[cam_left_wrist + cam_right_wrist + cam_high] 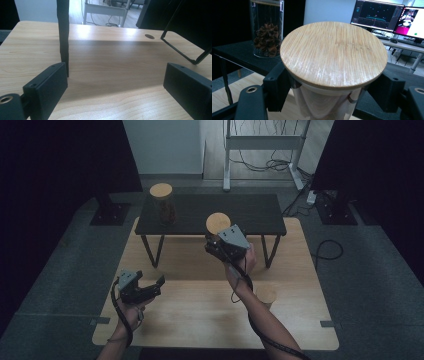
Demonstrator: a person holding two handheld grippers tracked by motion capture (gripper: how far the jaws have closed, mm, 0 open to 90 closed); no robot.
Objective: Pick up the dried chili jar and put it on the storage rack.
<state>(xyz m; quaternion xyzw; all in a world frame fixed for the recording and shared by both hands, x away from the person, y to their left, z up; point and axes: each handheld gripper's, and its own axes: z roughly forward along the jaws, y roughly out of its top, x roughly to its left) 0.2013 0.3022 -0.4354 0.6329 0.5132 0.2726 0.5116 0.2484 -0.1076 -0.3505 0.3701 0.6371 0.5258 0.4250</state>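
Two grippers work over a light wooden table [200, 315]. Nearest the person, the left gripper [150, 289] hovers low above the tabletop, jaws spread wide with nothing between them; in the left gripper view, bare wood and a black shelf leg [63, 37] lie ahead. A third bamboo-lidded jar [266, 296] stands on the table beside the right forearm. Farther out, the right gripper [216, 247] is raised, jaws clamped on the glass body of a bamboo-lidded jar [332, 57], just under its lid, near the front edge of a low black shelf [250, 215]. Farthest, on the shelf's left end, stands a glass jar of star anise [162, 205].
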